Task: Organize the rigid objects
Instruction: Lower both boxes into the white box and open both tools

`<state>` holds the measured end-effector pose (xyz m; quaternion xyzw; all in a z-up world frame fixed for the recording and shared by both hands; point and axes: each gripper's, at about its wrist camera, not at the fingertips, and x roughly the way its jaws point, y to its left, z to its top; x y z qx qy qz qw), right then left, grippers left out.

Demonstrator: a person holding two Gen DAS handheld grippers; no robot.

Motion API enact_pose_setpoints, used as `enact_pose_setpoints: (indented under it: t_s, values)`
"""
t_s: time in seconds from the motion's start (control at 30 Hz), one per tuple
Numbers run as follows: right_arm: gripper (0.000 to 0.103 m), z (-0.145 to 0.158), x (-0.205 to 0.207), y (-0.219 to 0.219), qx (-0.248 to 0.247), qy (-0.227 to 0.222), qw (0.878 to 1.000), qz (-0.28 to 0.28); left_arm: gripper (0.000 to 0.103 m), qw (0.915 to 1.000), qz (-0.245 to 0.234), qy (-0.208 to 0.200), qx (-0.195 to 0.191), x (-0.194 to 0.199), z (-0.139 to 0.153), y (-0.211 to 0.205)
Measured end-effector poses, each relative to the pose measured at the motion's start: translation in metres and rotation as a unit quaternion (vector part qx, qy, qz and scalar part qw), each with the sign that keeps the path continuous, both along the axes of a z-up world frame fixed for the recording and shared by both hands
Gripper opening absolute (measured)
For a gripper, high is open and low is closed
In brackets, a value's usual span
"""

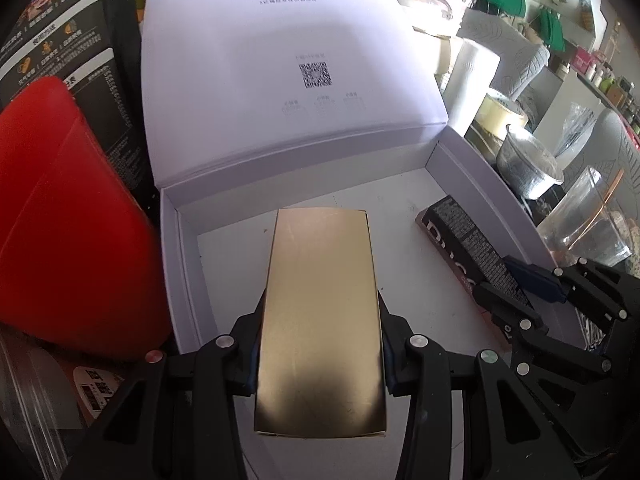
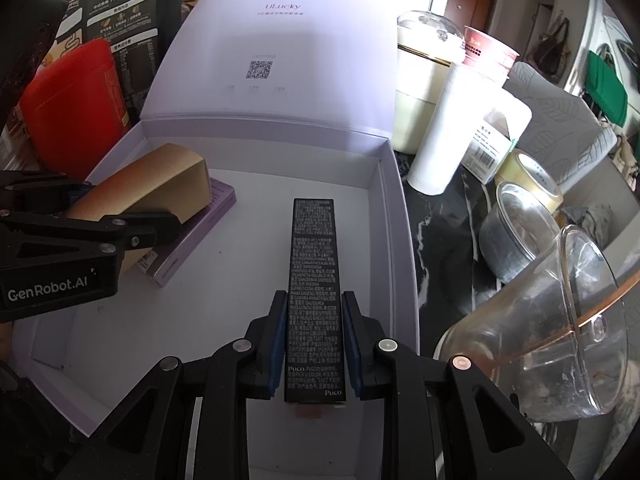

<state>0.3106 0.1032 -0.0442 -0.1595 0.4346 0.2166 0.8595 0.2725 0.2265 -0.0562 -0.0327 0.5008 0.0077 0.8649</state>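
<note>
Left gripper [image 1: 320, 344]: jaws closed partway, blue pads pressed on both long sides of the gold box [image 1: 320, 320]; firm hold.
Gold box: plain metallic carton, held lengthwise along the fingers, tilted down over the left half of the white gift box [image 1: 180, 248]. In the right wrist view its lower end sits over the lilac flat box [image 2: 192, 236]; contact between the two cannot be judged.
Right gripper [image 2: 314, 344]: jaws closed narrowly, pads clamped on the sides of the black carton [image 2: 314, 280].
Black carton: long, slim, covered in small white print, marked "Puco" near the held end. Held over the right half of the white gift box, running parallel to its right wall; whether the far end touches the floor is not clear.
Lilac flat box: lies on the gift box floor, left side, slightly skewed.
White gift box: open, shallow tray with a white floor; hinged lid [image 1: 280, 60] stands up at the back, printed "uLucky" with a QR code.
Left of gift box: red container [image 2: 76, 100], just beside the left wall; black printed carton [image 1: 80, 48] behind it.
Right of gift box: white tumbler [image 2: 444, 128], cream jar with clear domed lid [image 2: 424, 80], paper cups [image 2: 492, 56], tape roll [image 2: 532, 180], metal bowl [image 2: 516, 232], clear glass jug [image 2: 560, 332] nearest the right gripper.
Surface: dark marbled tabletop [image 2: 436, 248], crowded.
</note>
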Motion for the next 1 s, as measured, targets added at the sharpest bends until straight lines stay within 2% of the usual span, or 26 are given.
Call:
enact_pose_setpoints:
  t_s: [0.23,0.53,0.7,1.0]
  values:
    - [0.036,0.002,-0.003,0.000,-0.008,-0.004,1.000,-0.005,0.044,0.9998,-0.003,0.015,0.016,0.000,-0.005,-0.003]
    - [0.036,0.013,-0.008,-0.003,0.000,-0.019,1.000,-0.007,0.046,0.9992,-0.004,0.029,0.026,0.001,-0.004,-0.008]
    - [0.036,0.020,-0.013,-0.006,0.007,-0.023,1.000,-0.013,0.047,0.9992,-0.008,0.015,0.035,0.001,0.005,-0.014]
    - [0.036,0.037,-0.027,-0.011,0.010,-0.025,0.999,-0.018,0.047,0.9997,-0.003,-0.004,0.025,-0.007,0.025,-0.012]
